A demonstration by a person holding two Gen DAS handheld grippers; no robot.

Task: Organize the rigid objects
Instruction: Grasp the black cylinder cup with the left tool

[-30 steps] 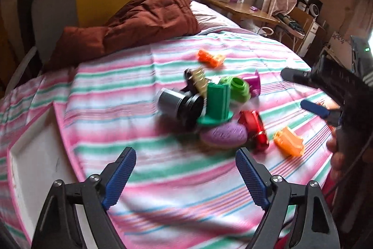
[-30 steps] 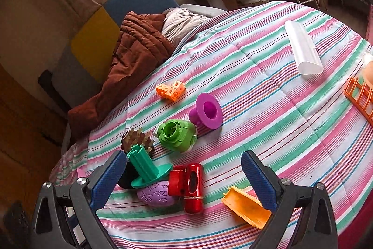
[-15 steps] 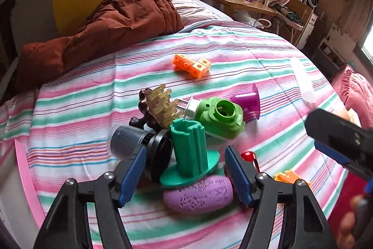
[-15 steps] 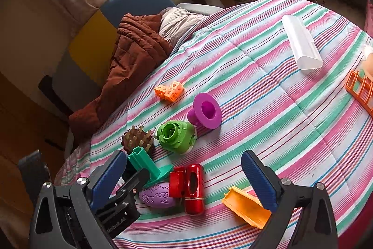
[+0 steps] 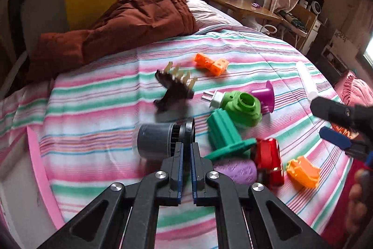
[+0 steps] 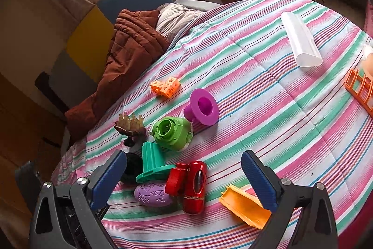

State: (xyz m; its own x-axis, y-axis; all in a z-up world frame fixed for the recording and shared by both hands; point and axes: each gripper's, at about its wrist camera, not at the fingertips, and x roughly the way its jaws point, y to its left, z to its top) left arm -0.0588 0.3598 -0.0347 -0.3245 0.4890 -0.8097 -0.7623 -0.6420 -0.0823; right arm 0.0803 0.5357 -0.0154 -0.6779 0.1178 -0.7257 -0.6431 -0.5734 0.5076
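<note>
Gripping the black flange of the grey cylinder (image 5: 158,140) at the pile's nine o'clock, the left gripper (image 5: 185,151) has just clamped; the right gripper (image 6: 184,169) gapes empty. Everything else lies unsorted.

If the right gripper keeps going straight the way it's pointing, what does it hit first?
Probably the red cylinder, lying between the right gripper's open jaws; depth is unclear, so it might reach the bedspread instead.

Two wrist fisheyes, angled steeply down, close over the striped bed (image 5: 98,95), sharing the toy cluster (image 6: 172,134).
</note>
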